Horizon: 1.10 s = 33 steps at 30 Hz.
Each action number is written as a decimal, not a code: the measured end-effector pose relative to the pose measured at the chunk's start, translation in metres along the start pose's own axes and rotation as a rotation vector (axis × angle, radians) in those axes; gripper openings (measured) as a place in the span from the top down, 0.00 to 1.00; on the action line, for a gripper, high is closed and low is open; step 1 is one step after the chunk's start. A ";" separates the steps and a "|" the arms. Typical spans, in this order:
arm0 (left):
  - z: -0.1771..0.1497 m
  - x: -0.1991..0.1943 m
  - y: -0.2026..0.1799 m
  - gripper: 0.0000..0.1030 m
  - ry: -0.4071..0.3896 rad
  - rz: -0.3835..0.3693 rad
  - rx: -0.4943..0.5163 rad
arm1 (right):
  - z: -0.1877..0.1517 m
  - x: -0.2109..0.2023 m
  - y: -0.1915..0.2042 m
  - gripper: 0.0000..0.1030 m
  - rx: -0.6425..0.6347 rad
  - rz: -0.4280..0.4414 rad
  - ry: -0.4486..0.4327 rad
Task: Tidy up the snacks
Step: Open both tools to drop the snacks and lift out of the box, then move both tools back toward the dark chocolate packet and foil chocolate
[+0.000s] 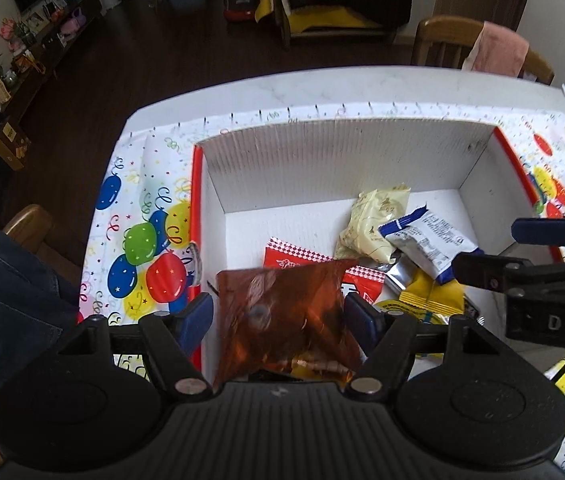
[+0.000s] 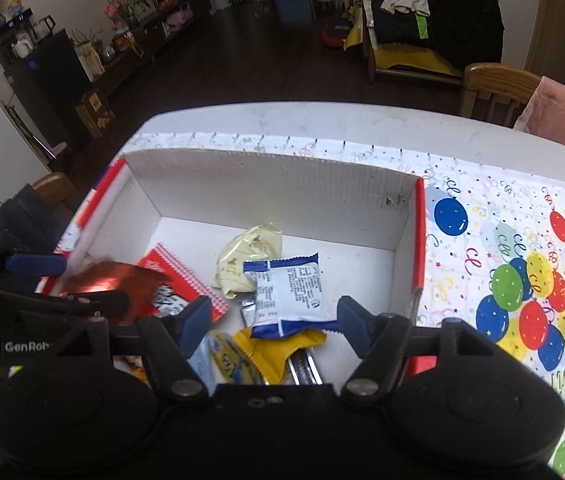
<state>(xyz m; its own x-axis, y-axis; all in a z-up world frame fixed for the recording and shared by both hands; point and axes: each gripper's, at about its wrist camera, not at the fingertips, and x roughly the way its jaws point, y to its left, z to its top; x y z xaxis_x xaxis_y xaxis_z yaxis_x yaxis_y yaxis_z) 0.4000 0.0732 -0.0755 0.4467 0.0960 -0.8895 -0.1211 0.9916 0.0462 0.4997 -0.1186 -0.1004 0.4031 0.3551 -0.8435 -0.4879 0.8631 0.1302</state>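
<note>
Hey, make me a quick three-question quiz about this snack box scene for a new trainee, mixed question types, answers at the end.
1. True or false: the white box is empty.
2. Which packet sits between the fingers of the left gripper? A) brown translucent packet B) blue-and-white packet C) cream packet
3. Fill in: the cloth under the box is printed with coloured ____.

Key
1. False; several snack packets lie inside.
2. A; whether the pads press it cannot be told.
3. Balloons.
</note>
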 end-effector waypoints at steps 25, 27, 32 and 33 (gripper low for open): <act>-0.081 -0.110 0.007 0.24 -0.232 -0.125 0.006 | -0.079 -0.114 0.043 0.22 -0.069 0.066 -0.157; -0.091 -0.113 0.008 0.24 -0.244 -0.131 0.006 | -0.090 -0.119 0.046 0.21 -0.069 0.072 -0.163; -0.116 -0.117 0.010 0.21 -0.257 -0.129 0.004 | -0.116 -0.125 0.045 0.16 -0.051 0.077 -0.166; -0.121 -0.117 0.011 0.20 -0.263 -0.120 0.002 | -0.122 -0.125 0.045 0.16 -0.054 0.073 -0.164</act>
<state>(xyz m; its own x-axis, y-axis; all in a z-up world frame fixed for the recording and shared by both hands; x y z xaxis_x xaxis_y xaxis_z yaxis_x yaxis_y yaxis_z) 0.2390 0.0622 -0.0262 0.6720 -0.0028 -0.7405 -0.0524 0.9973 -0.0513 0.3329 -0.1677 -0.0523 0.4835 0.4736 -0.7361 -0.5596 0.8139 0.1561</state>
